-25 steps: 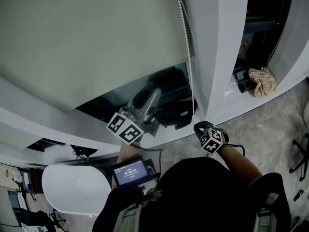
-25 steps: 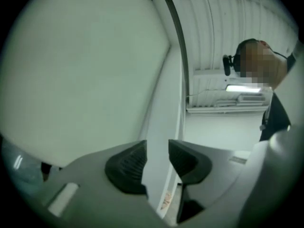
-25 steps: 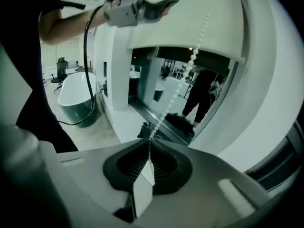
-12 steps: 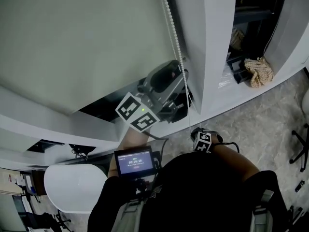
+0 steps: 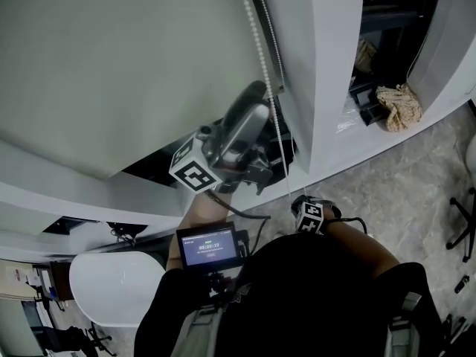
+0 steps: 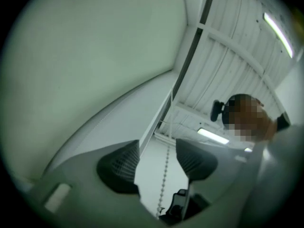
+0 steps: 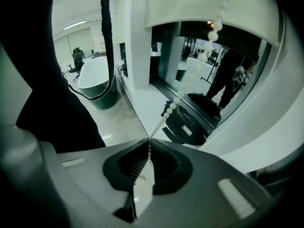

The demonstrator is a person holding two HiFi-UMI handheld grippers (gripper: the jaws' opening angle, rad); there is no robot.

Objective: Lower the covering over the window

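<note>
- Fingers [image 6: 118, 167] of the left gripper [image 6: 159, 163] are opening wide; the bead chain [image 6: 165, 175] shows in the gap between them, and neither pad presses on it.
- Room: a pale roller blind [image 5: 126, 58] covers most of the window, leaving a dark strip of glass [image 5: 160, 158] bare above the white sill [image 5: 74, 192]; the stone-patterned floor [image 5: 416, 169] lies at right.
- Containers: a white bathtub [image 5: 111, 285] stands at near left; a dark recess [image 5: 394, 43] at far right holds a crumpled beige cloth [image 5: 401, 106].
- Left gripper [image 5: 256, 95], raised along the blind's right edge, is just beside the bead chain [image 5: 260, 50].
- Right gripper [image 7: 148, 160] is low at near right, its pads [image 7: 133, 165] clenched on the bead chain [image 7: 190, 80], which runs up and away from them.
</note>
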